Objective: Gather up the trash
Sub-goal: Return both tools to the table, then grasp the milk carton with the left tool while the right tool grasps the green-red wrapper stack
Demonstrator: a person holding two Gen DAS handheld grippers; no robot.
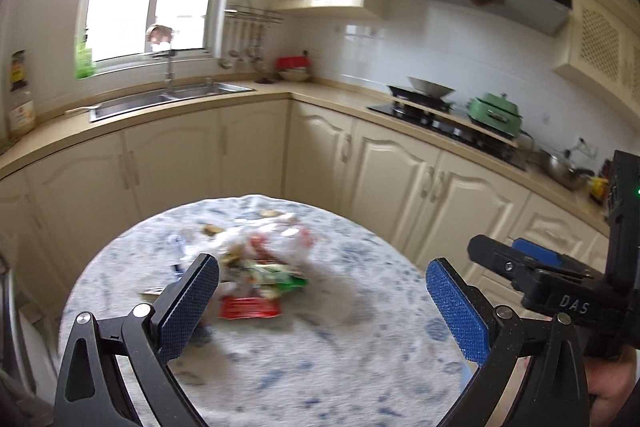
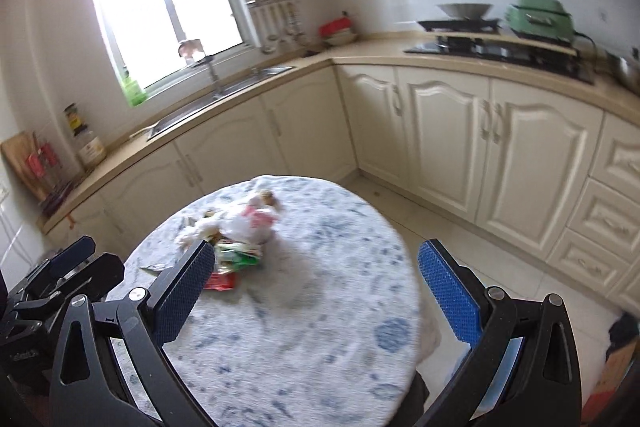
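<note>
Ahead of both finger pairs, on round blue-white patterned tablecloth (image 1: 340, 347): blurred pile of plastic bag and red-green wrappers (image 1: 260, 267); left gripper (image 1: 322, 307) wide open, empty, pile toward its left finger; right gripper (image 2: 316, 287) wide open, empty, pile beyond its left finger; left looks nearer.

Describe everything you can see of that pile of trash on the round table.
The pile of crumpled wrappers and thin white plastic lies loosely heaped on the round table with a white, blue-flecked cloth. A flat red packet sits at its near edge, green wrappers in the middle, small brownish scraps behind. It is motion-blurred. Neither the open left gripper nor the open right gripper touches it.
</note>
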